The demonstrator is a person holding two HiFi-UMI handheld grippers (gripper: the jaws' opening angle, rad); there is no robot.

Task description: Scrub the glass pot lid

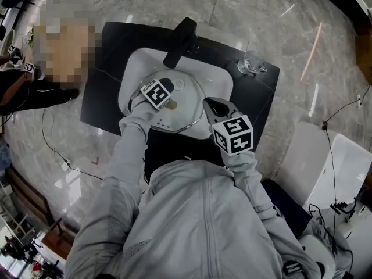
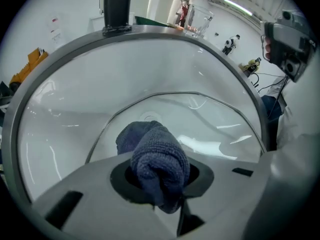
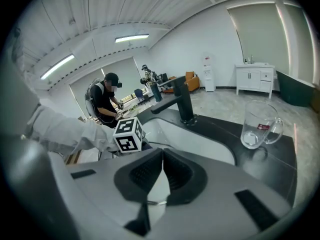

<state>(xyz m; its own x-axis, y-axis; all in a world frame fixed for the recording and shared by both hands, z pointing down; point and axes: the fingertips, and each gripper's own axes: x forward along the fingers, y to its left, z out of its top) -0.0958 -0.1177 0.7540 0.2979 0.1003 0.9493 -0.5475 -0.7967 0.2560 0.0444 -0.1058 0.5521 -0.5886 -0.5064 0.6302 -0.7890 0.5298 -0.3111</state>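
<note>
The glass pot lid (image 1: 181, 110) with a metal rim lies tilted in the white sink (image 1: 220, 77). My left gripper (image 1: 165, 99) is over the lid and shut on a dark blue knitted cloth (image 2: 157, 159), which presses against the glass (image 2: 100, 84). At the lid's right edge, my right gripper (image 1: 206, 103) has its jaws shut on the lid's thin metal rim (image 3: 156, 202). In the right gripper view the left gripper's marker cube (image 3: 127, 134) shows just beyond my right gripper (image 3: 161, 176).
A black faucet (image 1: 180, 41) reaches over the sink's far side. On the black counter (image 1: 107, 68), a clear glass mug (image 1: 251, 63) stands at the back right. White tubs (image 1: 343, 167) sit on the floor to the right. A person (image 3: 107, 101) stands far off.
</note>
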